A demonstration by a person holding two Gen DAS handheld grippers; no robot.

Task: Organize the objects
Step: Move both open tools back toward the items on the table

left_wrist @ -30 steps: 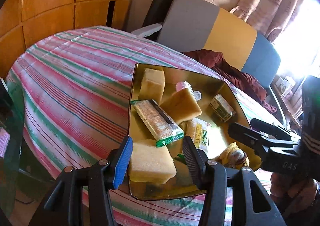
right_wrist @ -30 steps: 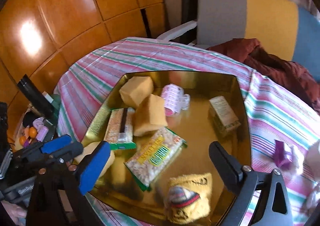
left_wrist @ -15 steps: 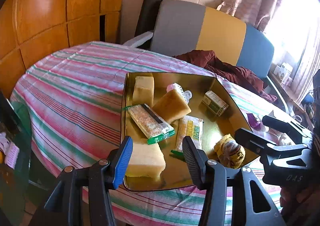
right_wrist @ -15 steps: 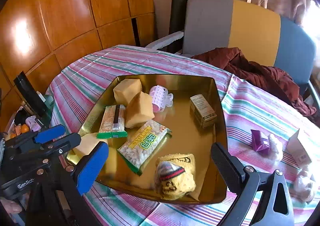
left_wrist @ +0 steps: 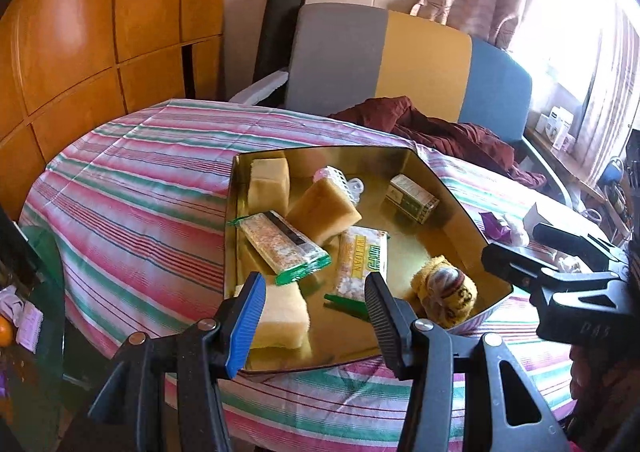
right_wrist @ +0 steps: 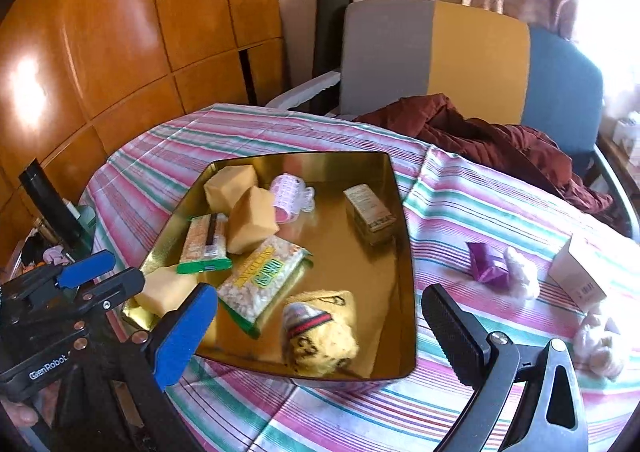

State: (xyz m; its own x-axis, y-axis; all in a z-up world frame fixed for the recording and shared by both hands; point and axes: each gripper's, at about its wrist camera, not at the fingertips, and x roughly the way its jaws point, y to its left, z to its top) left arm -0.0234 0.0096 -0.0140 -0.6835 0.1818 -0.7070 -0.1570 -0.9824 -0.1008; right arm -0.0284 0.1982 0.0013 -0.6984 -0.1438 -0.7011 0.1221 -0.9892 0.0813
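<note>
Left claw (left_wrist: 314, 310): your jaws stand apart with nothing in them, low in the frame over the tray's near edge.
Right claw (right_wrist: 316, 322): your jaws gape wide, empty, at the bottom of the frame.
Tray (right_wrist: 404, 252): gold, mid-frame on the striped cloth (right_wrist: 460, 204).
In tray: sponges (right_wrist: 250, 214), snack packs (right_wrist: 262, 278), small box (right_wrist: 370, 212), yellow toy (right_wrist: 320, 334), pink roller (right_wrist: 288, 196).
Right of tray: purple wrapper (right_wrist: 486, 264), white box (right_wrist: 578, 272).

Both wrist views look down at a slant over the near edge of the desk (left_wrist: 132, 188) toward the chair (left_wrist: 384, 64) and the wooden wall beyond. The left view sits nearer the gold tray (left_wrist: 452, 204), left of the right view. Both share the tray (right_wrist: 404, 252); each catches the other hand-held gripper at its edge
</note>
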